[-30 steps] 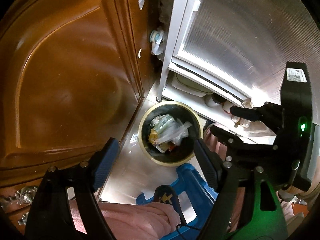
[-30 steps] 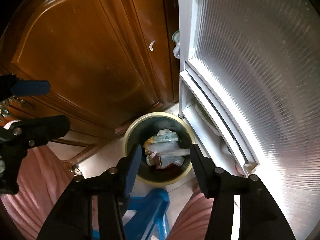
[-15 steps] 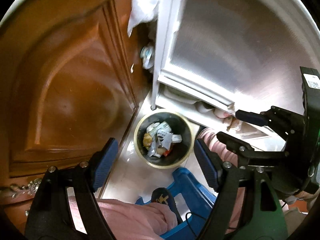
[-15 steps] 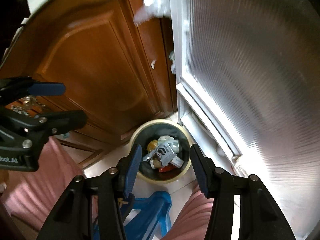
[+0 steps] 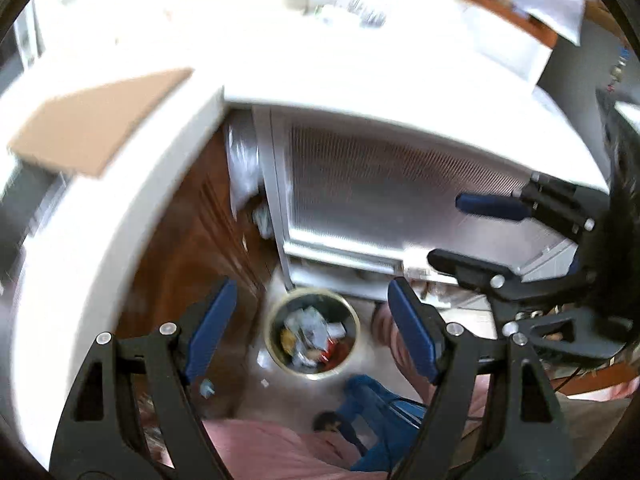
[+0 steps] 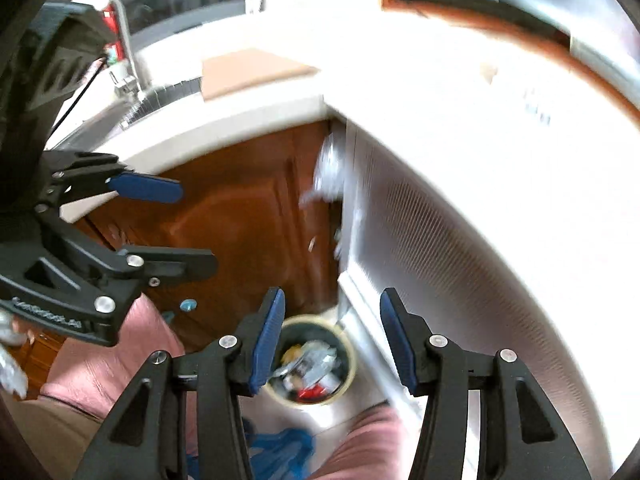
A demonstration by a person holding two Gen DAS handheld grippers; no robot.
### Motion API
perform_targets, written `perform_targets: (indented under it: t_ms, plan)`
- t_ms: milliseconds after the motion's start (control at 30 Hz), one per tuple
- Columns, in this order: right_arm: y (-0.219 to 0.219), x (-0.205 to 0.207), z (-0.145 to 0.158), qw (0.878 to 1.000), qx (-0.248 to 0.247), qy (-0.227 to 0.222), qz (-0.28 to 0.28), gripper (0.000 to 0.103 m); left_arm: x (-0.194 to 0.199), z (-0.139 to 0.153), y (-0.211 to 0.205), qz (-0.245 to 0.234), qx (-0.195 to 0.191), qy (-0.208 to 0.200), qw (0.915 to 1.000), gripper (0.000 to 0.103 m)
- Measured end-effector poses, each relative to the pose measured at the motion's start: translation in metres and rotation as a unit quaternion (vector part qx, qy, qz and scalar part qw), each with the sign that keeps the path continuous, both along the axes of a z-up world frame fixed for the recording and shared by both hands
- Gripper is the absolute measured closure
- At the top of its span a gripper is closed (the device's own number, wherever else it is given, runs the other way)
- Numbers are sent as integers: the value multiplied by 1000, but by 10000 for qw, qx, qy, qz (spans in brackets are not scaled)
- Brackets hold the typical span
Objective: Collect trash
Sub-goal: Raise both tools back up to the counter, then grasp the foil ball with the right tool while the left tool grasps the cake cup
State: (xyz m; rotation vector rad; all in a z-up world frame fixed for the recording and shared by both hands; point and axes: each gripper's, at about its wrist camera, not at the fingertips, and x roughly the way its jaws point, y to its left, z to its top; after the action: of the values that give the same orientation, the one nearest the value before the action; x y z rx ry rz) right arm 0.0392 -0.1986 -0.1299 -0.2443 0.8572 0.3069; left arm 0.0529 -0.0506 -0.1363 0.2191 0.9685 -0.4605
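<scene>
A round trash bin (image 5: 313,332) with a pale rim stands on the floor far below, holding several crumpled wrappers (image 6: 310,368). My left gripper (image 5: 312,334) hangs high above it, open, with nothing between its blue pads. My right gripper (image 6: 330,338) is open too, its pads empty, also well above the bin (image 6: 312,360). Each gripper shows in the other's view: the right one (image 5: 472,232) at the right edge, the left one (image 6: 160,224) at the left. Both views are blurred.
A white countertop (image 5: 96,240) curves over brown cabinet doors (image 6: 240,232), with a tan board (image 5: 96,128) on it. A ribbed white appliance front (image 5: 400,192) stands to the right. A blue stool (image 5: 380,412) and pink-clad legs (image 5: 280,452) are below. A faucet (image 6: 124,40) shows at upper left.
Both grippers have risen a long way from the bin, which now looks much smaller. The countertop, board and faucet have come into view. Neither pair of jaws has changed its gap.
</scene>
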Motion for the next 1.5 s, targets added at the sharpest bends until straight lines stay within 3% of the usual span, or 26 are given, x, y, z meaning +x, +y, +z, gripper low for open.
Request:
perform_targets:
  t_ms: [267,333,400,567,767,1000,1300,1500]
  plan:
    - [-20,44,104,9978,-42,-658,-51,52,35,87,-29,-586,383,-930,9932,25]
    - [-34,66,122,9969,-27,-753,-216,48,51,98,-36,-636,411,-958,9925,25]
    - [-53,93,136,9954,15,-847,-440,37,79,111,-43,-637,350,-918,9931,25]
    - [-119,167,154,9905,205,-833,-1074,33,157,126,-59,-419,251,-794,9956,25]
    - [-190,266,135,9788,502,-708,-1857,33,268,120,-71,85,174,-663,9976,25]
    - [-238,337,88,9692,793,-475,-2283,33,374,83,-87,668,-52,-243,9975,25]
    - [-253,388,46,9665,938,-373,-2358,33,454,40,-108,1195,-468,87,9917,25]
    - [-262,415,28,9652,1004,-306,-2395,32,481,23,-122,1375,-650,212,9881,25]
